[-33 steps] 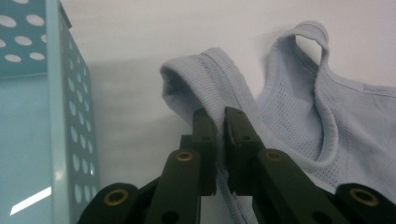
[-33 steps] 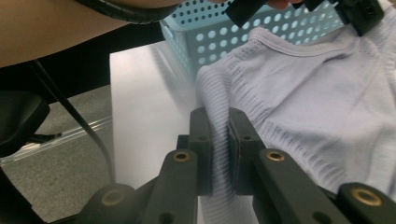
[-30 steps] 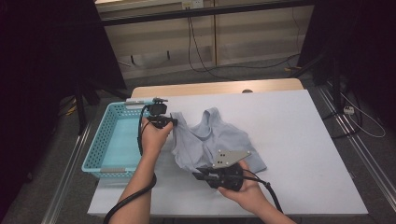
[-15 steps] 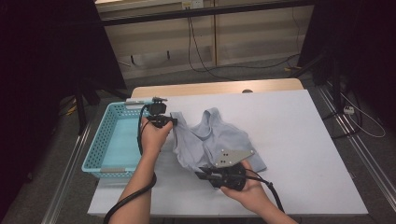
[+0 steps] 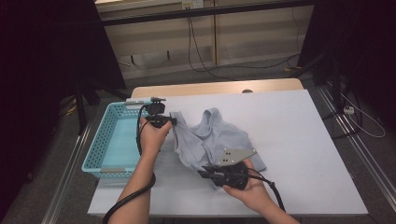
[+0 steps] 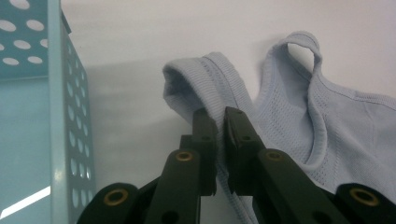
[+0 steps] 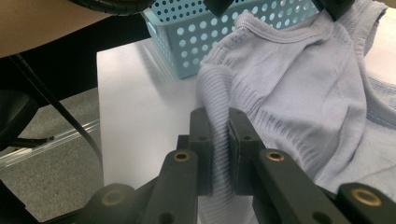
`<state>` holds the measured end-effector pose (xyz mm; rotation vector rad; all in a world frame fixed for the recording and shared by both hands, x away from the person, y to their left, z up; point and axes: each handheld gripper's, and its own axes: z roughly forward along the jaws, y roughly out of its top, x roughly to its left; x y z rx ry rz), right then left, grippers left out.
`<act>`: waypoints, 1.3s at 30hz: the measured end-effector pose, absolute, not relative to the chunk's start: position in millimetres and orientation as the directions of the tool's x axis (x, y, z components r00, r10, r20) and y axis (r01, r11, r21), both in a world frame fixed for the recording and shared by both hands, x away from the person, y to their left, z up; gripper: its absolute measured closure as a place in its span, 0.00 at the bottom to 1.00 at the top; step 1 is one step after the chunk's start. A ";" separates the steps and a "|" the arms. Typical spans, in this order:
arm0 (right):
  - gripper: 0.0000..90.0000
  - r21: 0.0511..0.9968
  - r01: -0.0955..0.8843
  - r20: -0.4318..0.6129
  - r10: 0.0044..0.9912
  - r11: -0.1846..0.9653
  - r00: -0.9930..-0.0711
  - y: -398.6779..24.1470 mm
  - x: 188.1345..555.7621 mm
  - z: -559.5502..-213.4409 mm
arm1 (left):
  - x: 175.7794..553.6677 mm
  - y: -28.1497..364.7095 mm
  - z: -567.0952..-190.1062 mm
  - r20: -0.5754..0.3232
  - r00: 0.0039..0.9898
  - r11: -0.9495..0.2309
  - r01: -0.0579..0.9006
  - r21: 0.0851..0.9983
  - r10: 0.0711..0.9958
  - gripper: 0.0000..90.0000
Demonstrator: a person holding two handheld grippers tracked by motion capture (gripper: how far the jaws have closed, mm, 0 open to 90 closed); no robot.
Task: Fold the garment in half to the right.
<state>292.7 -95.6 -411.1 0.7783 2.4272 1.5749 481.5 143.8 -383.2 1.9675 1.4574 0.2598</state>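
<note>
High view, against the picture from a second ago: nothing has shifted. Your left tool point(image 5: 173, 120) stays beside the blue basket point(image 5: 105, 161), clamped on a shoulder strap of the pale blue vest point(image 5: 219, 140), and your right tool point(image 5: 206, 171) stays at the near hem, clamped on a ribbed fold. Left gripper view has that tool point(image 6: 219, 114) pinching the strap edge of the vest point(image 6: 327, 135); right gripper view has that tool point(image 7: 219, 116) squeezing the hem point(image 7: 215, 93). Your vest lies crumpled on the white counter point(image 5: 303, 140), just right of the basket.
</note>
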 end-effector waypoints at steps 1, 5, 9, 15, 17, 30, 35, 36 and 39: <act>0.92 0.885 0.343 0.154 0.498 0.316 -0.854 -96.7 292.6 -411.3 | 481.5 143.0 -382.8 -0.220 0.357 -0.157 0.775 0.613 0.908 0.93; 0.92 0.884 0.349 0.151 0.515 0.312 -0.844 -103.2 292.6 -411.3 | 482.0 139.8 -381.9 -0.222 0.363 -0.158 0.771 0.617 0.905 0.93; 0.92 0.883 0.352 0.149 0.525 0.312 -0.838 -109.0 291.8 -411.6 | 482.1 136.3 -380.7 -0.223 0.373 -0.165 0.768 0.619 0.900 0.93; 0.92 0.882 0.352 0.138 0.543 0.313 -0.828 -117.0 290.6 -410.7 | 482.2 131.4 -378.4 -0.229 0.389 -0.170 0.760 0.627 0.892 0.93; 0.92 0.881 0.355 0.137 0.551 0.312 -0.824 -121.2 290.5 -410.6 | 482.3 129.3 -377.2 -0.232 0.393 -0.170 0.757 0.631 0.890 0.93; 0.92 0.869 0.357 0.103 0.581 0.342 -0.807 -136.4 285.6 -415.8 | 481.9 115.1 -373.6 -0.254 0.441 -0.185 0.736 0.651 0.861 0.93; 0.92 0.866 0.372 0.116 0.588 0.335 -0.800 -141.4 284.9 -417.8 | 481.5 112.0 -371.7 -0.262 0.457 -0.187 0.727 0.661 0.850 0.92; 0.92 0.866 0.374 0.119 0.590 0.331 -0.798 -142.0 284.8 -418.1 | 481.2 111.1 -371.6 -0.263 0.460 -0.186 0.724 0.665 0.848 0.92; 0.92 0.864 0.379 0.120 0.595 0.332 -0.795 -144.7 284.4 -419.7 | 480.5 110.1 -371.5 -0.263 0.469 -0.188 0.716 0.672 0.843 0.91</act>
